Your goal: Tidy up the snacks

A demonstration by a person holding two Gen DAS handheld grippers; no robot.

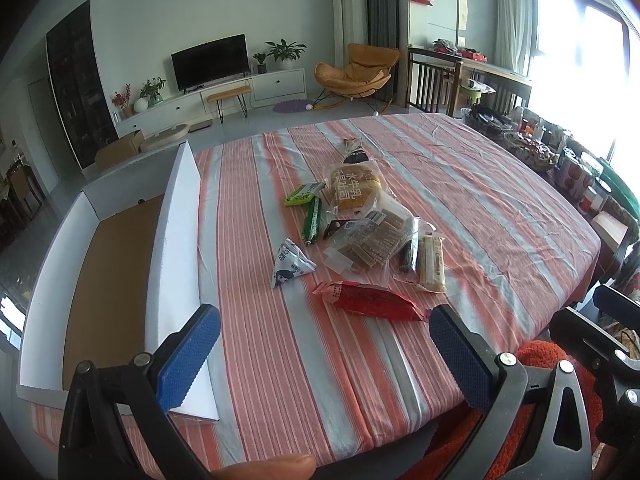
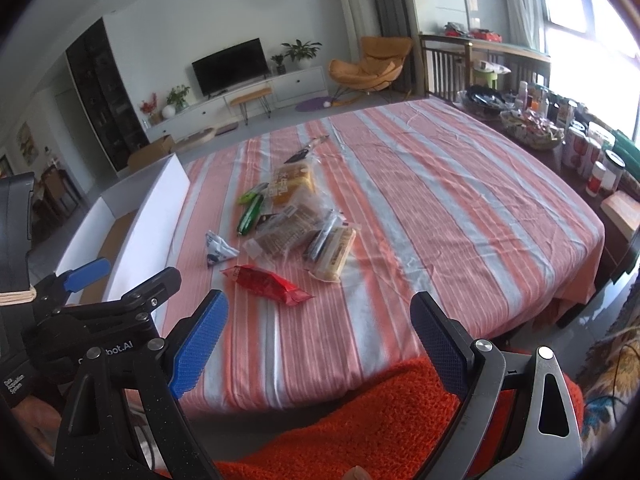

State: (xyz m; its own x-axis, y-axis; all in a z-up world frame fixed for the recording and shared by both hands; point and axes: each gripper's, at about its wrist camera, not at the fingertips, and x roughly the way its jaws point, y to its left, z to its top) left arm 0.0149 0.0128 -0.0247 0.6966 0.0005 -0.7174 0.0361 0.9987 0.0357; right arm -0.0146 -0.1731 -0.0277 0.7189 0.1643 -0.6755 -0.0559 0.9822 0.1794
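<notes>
Several snack packets lie in a loose pile mid-table: a red packet (image 1: 370, 300) (image 2: 272, 283) nearest me, a white triangular packet (image 1: 291, 267) (image 2: 218, 249), two green packets (image 1: 311, 216) (image 2: 250, 213), a bread bag (image 1: 354, 190) (image 2: 290, 185), clear cracker bags (image 1: 370, 240) (image 2: 286, 234) and a beige bar (image 1: 432, 261) (image 2: 336, 254). A white open box (image 1: 176, 240) (image 2: 154, 216) with a brown floor stands at the left. My left gripper (image 1: 324, 350) is open and empty, short of the red packet. My right gripper (image 2: 320, 338) is open and empty over the near table edge.
The striped cloth (image 1: 460, 184) covers the table. Baskets, jars and cans (image 2: 560, 136) crowd the right edge. An orange-red knit fabric (image 2: 360, 412) lies below the near edge. The left gripper's body (image 2: 80, 312) shows at the left of the right wrist view.
</notes>
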